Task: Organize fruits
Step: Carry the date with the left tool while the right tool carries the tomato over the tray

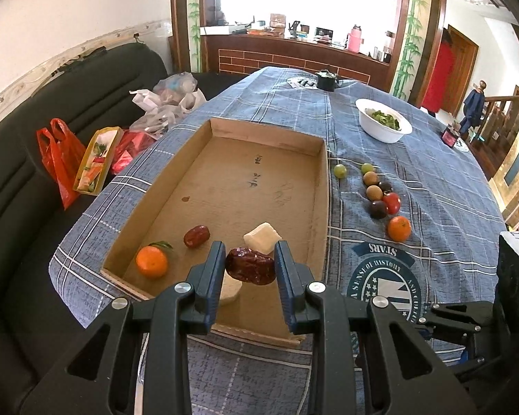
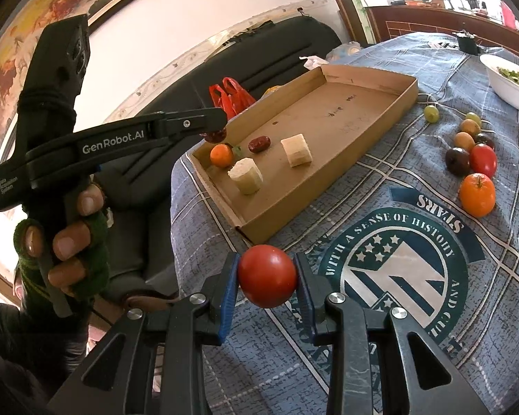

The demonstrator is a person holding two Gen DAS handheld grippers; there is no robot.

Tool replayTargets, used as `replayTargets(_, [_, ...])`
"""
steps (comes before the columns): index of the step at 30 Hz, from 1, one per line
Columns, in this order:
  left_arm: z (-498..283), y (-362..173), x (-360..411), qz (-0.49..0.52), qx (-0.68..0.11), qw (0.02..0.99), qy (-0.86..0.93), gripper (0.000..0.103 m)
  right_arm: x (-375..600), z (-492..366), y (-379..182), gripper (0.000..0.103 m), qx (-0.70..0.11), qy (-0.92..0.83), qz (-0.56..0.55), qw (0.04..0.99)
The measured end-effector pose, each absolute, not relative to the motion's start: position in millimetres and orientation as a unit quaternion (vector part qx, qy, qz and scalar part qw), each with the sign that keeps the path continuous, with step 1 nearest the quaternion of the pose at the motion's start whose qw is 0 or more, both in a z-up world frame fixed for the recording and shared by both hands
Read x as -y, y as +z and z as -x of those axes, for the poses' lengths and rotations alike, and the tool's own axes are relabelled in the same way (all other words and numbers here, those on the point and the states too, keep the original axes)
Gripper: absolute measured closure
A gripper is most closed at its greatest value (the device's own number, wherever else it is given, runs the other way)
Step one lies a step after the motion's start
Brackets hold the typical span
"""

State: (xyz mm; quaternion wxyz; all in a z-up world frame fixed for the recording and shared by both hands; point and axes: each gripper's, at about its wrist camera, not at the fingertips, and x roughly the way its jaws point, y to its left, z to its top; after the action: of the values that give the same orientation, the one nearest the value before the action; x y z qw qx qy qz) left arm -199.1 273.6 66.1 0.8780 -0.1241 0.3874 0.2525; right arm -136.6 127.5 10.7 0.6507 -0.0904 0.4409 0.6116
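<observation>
left gripper (image 1: 249,265) jaws clenched on a red date (image 1: 250,265), held above the near end of the cardboard tray (image 1: 323,186). right gripper (image 2: 267,271) jaws clenched on a red tomato (image 2: 267,271), off the counter, near the tray's near corner over the blue plaid cloth (image 2: 432,328). in the tray: a tangerine with a leaf (image 1: 152,261), a second date (image 1: 196,236), two pale banana chunks (image 2: 296,150) (image 2: 245,175); far half bare cardboard. on the cloth right of the tray, well apart from it: two green grapes (image 1: 340,171), a cluster of brown and dark round fruit with another tomato (image 1: 392,202), and a second tangerine (image 1: 399,228) nearest. white bowl with greens (image 1: 383,120) farther back. person's hand in a green fingerless glove (image 2: 69,242) grips the left handle
</observation>
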Motion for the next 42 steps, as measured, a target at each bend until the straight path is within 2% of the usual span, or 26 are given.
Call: replayTargets(42, [198,65,-296,0.134,-0.386,0.875,0.259,0.076,-155,110,44,0.072,-0.411,0.615,0.092,0.666])
